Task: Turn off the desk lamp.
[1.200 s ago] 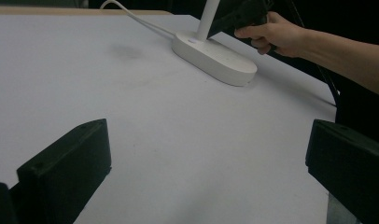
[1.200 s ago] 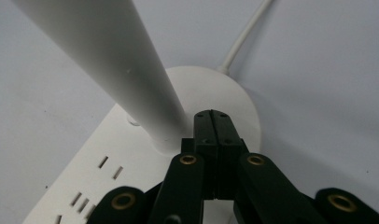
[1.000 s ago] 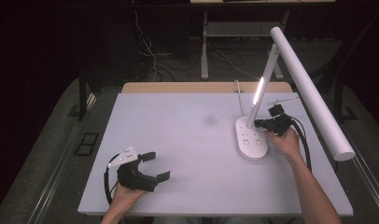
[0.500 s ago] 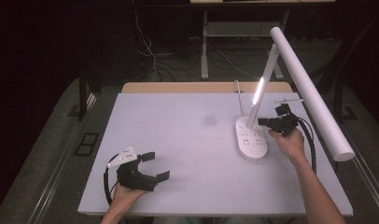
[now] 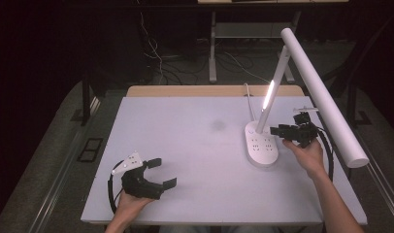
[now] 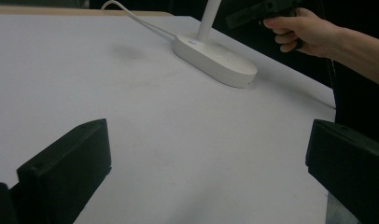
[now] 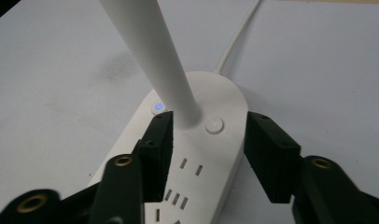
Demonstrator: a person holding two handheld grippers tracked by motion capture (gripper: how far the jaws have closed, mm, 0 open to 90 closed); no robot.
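Hovering over the lamp base [image 7: 197, 154] at the table's [image 5: 185, 145] right side, right tool [image 7: 206, 140] spread wide, gripping nothing, jaws either side of the round button [image 7: 214, 125] beside the stem [image 7: 155, 51]. Probably best to lower gently and press with one jaw tip, avoiding the sockets. Left tool [image 5: 158, 172] released too, resting near the front edge. One lamp, two tools.

surface: white table [image 5: 185, 145] | on it: white lamp base with sockets [image 5: 261, 145], near right edge | its cord [image 5: 250, 104] trails back
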